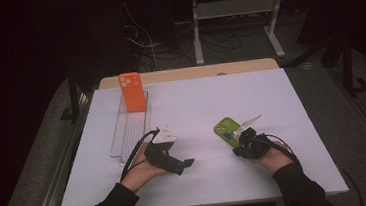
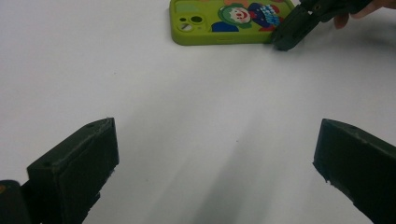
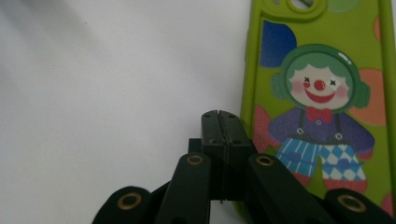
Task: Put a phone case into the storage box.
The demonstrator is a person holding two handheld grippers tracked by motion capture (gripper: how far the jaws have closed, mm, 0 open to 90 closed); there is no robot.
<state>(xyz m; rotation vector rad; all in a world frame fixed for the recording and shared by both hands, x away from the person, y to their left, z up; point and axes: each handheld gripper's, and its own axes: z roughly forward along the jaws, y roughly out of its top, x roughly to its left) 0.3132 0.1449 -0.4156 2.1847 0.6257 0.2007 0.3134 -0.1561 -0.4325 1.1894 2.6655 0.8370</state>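
A lime-green phone case [image 1: 225, 128] printed with a clown lies flat on the white table [image 1: 196, 102], right of centre. My right gripper [image 1: 237, 139] is shut, jaws pressed together with nothing between them [image 3: 221, 122]. Its tip rests on the table against the long edge of the case [image 3: 327, 93]. My left gripper [image 1: 183, 159] lies low on the table to the left, open wide [image 2: 217, 140] over bare surface. The green case [image 2: 229, 21] and the other gripper's black tip [image 2: 292, 29] lie ahead of it. An orange phone case [image 1: 133, 91] stands upright at the far left.
A long clear plastic tray [image 1: 123, 133] runs front to back on the table's left side, with the orange case at its far end. Beyond the table's far edge are a white metal frame [image 1: 233, 8] and cables on the dark floor.
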